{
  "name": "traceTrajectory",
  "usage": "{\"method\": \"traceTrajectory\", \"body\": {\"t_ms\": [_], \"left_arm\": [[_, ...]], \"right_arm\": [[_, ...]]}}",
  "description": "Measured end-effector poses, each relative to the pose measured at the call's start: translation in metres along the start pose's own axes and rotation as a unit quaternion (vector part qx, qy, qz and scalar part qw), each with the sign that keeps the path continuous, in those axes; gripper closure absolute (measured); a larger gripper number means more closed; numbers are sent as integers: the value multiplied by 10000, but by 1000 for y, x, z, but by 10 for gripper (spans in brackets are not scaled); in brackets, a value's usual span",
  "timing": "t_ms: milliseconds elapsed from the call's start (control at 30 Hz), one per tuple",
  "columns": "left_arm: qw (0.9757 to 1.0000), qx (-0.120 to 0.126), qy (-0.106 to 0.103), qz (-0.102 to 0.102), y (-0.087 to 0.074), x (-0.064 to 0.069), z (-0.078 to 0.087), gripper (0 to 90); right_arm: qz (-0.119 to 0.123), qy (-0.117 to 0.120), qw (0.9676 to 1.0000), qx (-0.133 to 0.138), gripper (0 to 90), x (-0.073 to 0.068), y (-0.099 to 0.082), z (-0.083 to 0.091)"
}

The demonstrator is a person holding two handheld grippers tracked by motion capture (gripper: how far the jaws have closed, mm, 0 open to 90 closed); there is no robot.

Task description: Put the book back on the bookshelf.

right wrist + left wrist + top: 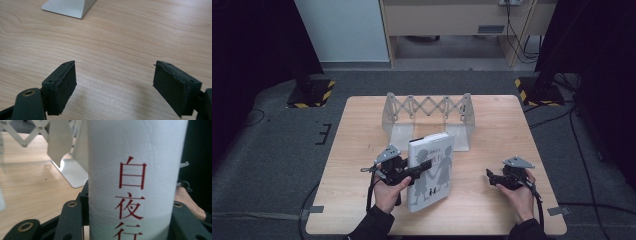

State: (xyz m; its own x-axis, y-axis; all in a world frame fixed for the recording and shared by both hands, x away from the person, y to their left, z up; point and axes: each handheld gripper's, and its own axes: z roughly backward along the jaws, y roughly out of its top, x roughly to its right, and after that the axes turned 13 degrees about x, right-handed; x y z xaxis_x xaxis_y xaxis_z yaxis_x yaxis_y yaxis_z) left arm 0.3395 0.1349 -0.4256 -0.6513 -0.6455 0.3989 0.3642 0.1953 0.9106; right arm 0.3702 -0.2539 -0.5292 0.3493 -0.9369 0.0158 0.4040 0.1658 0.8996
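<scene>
Nearest the lens in the left gripper view: thick white hardcover book with red characters down its spine (135,180), clamped across the spine between the two black jaws of the left gripper (125,220). Grip firm; jaws pressed on both covers.

Same book at lower centre of the high view (432,170), grey silhouette figures on the front cover, held just above the light wooden table (362,125). Long axis runs from bottom of frame toward top of frame, leaning slightly right at the upper end. Left gripper (404,172) attached at the left edge of the book, about mid-length.

White metal expanding book rack with scissor-lattice back (428,117) at upper centre of the high view, directly beyond the upper end of the book, near but not touching. One end plate of the rack at upper left of the left gripper view (67,157).

Right gripper (498,179) at lower right of the high view, well apart from the book, to its right. Jaws spread wide in the right gripper view (115,87), nothing between the pads (65,85), bare table beneath.

Judged next move: carry toward top of frame and stand upright in the rack. Governing relation: rack straight ahead along the book's long axis; left hand nearer and already loaded, right hand free for steadying.
</scene>
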Motion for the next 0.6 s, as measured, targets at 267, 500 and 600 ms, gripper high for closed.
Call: {"method": "traceTrajectory", "body": {"t_ms": [267,500,600], "left_arm": [[9992,109,350,-165,12,-10,12,527],[9976,258,591,-236,25,-20,25,527],[9965,309,713,-302,30,-24,30,527]], "right_arm": [[48,-12,9998,-212,165,1,-4,-3],[52,13,9994,-338,148,2,-7,-6],[-26,11,9993,-369,134,3,-6,-7]]}}
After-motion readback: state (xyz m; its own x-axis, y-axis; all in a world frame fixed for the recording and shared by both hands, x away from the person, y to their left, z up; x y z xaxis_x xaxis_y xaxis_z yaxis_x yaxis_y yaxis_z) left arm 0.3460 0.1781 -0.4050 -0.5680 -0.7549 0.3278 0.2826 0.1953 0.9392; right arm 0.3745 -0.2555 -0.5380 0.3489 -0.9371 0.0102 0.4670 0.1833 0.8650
